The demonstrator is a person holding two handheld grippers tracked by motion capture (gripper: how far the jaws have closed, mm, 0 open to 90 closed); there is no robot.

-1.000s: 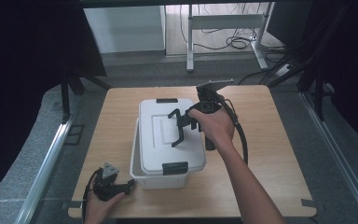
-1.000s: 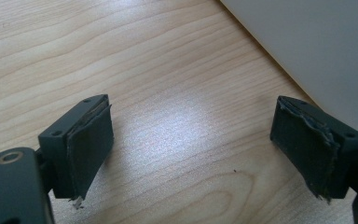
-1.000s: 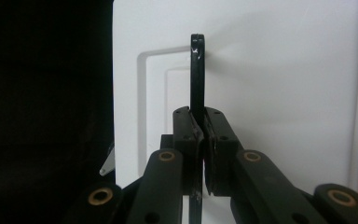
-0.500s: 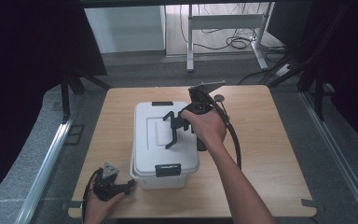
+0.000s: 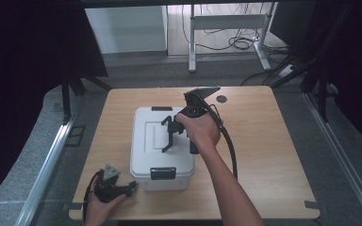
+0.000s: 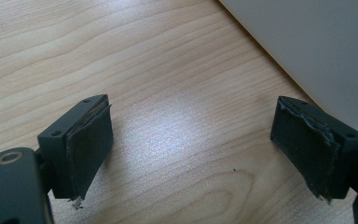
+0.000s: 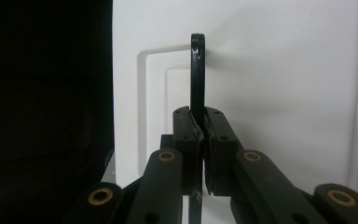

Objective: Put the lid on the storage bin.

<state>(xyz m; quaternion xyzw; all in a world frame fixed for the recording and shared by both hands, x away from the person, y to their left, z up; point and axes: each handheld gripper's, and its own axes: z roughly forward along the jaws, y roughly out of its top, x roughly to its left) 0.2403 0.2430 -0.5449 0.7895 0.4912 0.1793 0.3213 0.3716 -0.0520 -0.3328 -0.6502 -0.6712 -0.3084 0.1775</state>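
A white lidded box (image 5: 151, 155) stands in the middle of the wooden table (image 5: 264, 141). Its black carry handle (image 5: 168, 136) stands raised above the lid. My right gripper (image 5: 175, 126) is shut on that handle from the right side. In the right gripper view the thin black handle (image 7: 196, 70) is pinched between the two pads, over the white lid (image 7: 284, 93). My left gripper (image 5: 131, 187) lies on the table at the front left, beside the box's front corner. Its pads (image 6: 88, 144) stand wide open over bare wood, with the box wall (image 6: 317, 51) at the right.
Black latches sit at the box's front (image 5: 163, 173) and back (image 5: 161, 108). A round black cap (image 5: 222, 99) marks the table's far right part. The right gripper's cable (image 5: 231, 150) loops over the table right of the box. Dark curtains flank the table.
The right gripper, still shut on the handle, has shifted a little to the left, and the box has moved left with it. The left gripper has stayed put.
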